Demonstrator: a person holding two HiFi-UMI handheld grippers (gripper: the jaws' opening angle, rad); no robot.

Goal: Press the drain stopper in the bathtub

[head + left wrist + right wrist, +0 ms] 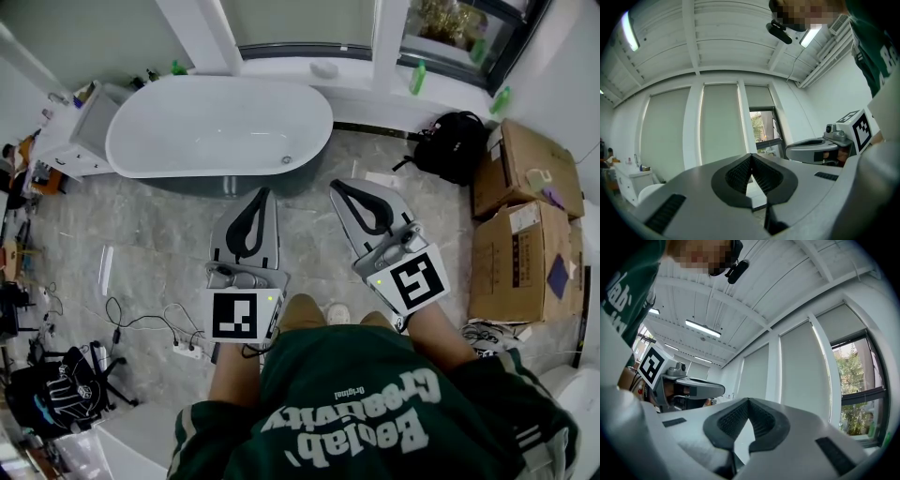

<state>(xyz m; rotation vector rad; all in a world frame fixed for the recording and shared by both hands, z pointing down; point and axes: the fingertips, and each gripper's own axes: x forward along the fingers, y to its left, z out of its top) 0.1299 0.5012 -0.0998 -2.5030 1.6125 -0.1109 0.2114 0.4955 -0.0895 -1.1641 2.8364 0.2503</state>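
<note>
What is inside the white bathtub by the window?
Inside the bathtub only a small round drain stopper shows, near its right end. The rest looks bare white. Nothing covers the inside; whether it holds water cannot be told.

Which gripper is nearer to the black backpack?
Right. The right gripper is left of the backpack, toward the person; the left gripper is farther left, before the bathtub.

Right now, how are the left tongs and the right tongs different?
In the head view, the left tongs point almost straight at the bathtub, while the right tongs slant in towards the left ones. The left tongs' marker cube sits square to the camera; the right tongs' cube is turned cornerwise. Both are shut and empty, short of the tub.
</note>
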